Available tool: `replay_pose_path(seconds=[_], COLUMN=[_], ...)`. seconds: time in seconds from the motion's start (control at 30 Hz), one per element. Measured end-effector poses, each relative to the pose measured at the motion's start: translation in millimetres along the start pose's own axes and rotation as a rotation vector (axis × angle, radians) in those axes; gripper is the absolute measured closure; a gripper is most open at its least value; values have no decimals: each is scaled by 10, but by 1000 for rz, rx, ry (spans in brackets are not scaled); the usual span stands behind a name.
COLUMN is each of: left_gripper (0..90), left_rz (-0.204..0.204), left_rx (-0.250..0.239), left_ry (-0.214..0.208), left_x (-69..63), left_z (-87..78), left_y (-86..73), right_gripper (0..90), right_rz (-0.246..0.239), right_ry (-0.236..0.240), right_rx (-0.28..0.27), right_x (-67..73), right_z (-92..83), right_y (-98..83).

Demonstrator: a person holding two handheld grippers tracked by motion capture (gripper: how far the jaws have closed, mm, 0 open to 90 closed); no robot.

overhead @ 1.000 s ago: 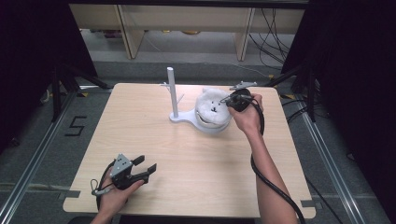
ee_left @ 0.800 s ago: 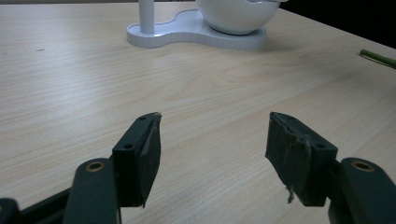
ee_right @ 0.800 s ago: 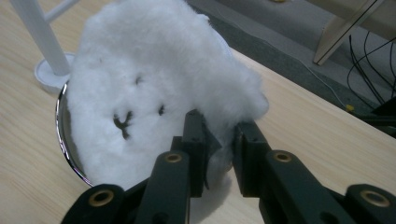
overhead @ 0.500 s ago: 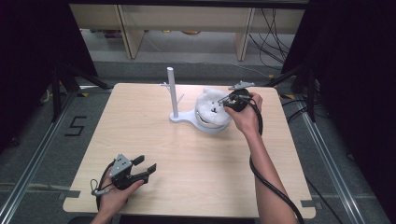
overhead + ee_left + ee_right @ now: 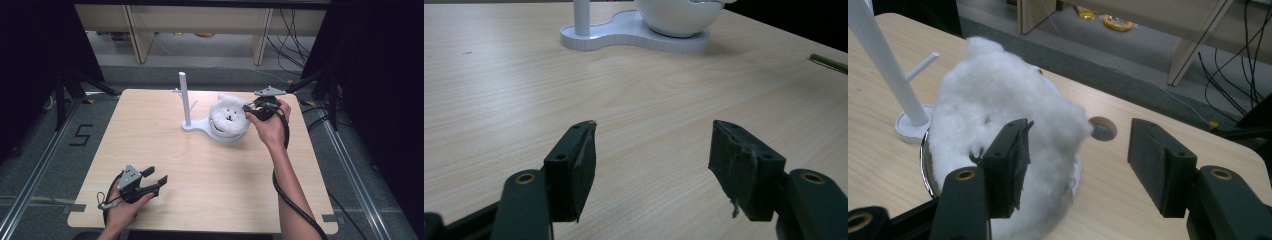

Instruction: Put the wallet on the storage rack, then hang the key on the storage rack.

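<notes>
A white fluffy plush (image 5: pixel 227 116) with a small face sits in the white bowl of a stand (image 5: pixel 196 128), whose upright post (image 5: pixel 184 97) rises to its left. My right gripper (image 5: pixel 248 108) hovers at the plush's right side. Its jaws have just been opening and now stand open. In the right gripper view (image 5: pixel 1078 131) the fluff's (image 5: pixel 998 100) edge reaches between the jaws, but no pad presses on it. My left gripper (image 5: pixel 156 176) rests open near the table's front left, with only bare wood between its jaws (image 5: pixel 654 135). The stand (image 5: pixel 634 37) lies far ahead of it.
The wooden table (image 5: pixel 150 145) has a round cable hole (image 5: pixel 1103 128) behind the plush. A thin green stick (image 5: pixel 829 62) lies off to the right in the left gripper view. Shelf legs and cables stand on the floor beyond the far edge.
The right gripper's jaws have opened off the plush and the hand has drawn back a little to the right. The plush stays in the bowl. The left gripper has not moved.
</notes>
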State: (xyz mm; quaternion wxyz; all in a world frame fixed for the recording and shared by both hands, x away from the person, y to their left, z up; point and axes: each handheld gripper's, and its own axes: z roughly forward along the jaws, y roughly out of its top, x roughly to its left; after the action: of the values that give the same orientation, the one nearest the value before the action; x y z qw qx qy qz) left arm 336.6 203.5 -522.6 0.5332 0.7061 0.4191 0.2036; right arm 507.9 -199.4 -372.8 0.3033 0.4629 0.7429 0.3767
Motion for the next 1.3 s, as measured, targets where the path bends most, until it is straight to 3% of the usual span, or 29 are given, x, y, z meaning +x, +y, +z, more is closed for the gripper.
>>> replay_pose_path(seconds=[0.07, 0.13, 0.17, 0.2, 0.3, 0.37, 0.5, 0.6, 0.73, 0.8, 0.9, 0.93, 1.0, 1.17, 1.3], left_gripper=[345, 345, 345, 345, 345, 345, 344, 344, 343, 343, 342, 340, 340, 340, 339], left_rz=[1, 5, 7, 8, 8, 7, 7, 5, 7, 7, 7, 7, 7, 18, 26], left_rx=[4, 7, 7, 5, 5, 9, 8, 2, 10, 14, 12, 11, 13, 11, 13], left_ry=[4, 4, 4, 4, 5, 5, 5, 3, 3, 0, 2, 2, 2, 0, 5], left_x=[-1, -2, -3, -4, -5, -3, -4, -3, -4, -6, -5, -3, -4, -19, -33], left_z=[-3, -2, -1, 0, 0, 0, 0, -1, 2, 7, 3, 2, 4, 16, -1], left_y=[1, 3, 3, 2, 2, 3, 3, 1, 4, 5, 4, 4, 4, 2, -1], right_gripper=[437, 453, 461, 470, 500, 510, 539, 559, 571, 573, 582, 582, 589, 600, 596], right_rz=[43, 42, 40, 78, 119, 120, 132, 147, 174, 187, 233, 270, 244, 271, 284], right_ry=[-11, -12, -6, -8, -11, -3, 9, 4, 33, 20, 27, 32, 45, 51, 36], right_rx=[1, 2, 24, 27, 78, 78, 129, 174, 252, 300, 376, 420, 440, 514, 536], right_x=[7, -34, -55, -44, -90, -136, -192, -225, -277, -295, -336, -341, -434, -597, -680], right_z=[-51, -87, -111, -123, -191, -208, -289, -350, -433, -473, -485, -487, -458, -432, -457], right_y=[-49, -110, -143, -182, -283, -358, -491, -560, -664, -724, -839, -870, -971, -1150, -1245])
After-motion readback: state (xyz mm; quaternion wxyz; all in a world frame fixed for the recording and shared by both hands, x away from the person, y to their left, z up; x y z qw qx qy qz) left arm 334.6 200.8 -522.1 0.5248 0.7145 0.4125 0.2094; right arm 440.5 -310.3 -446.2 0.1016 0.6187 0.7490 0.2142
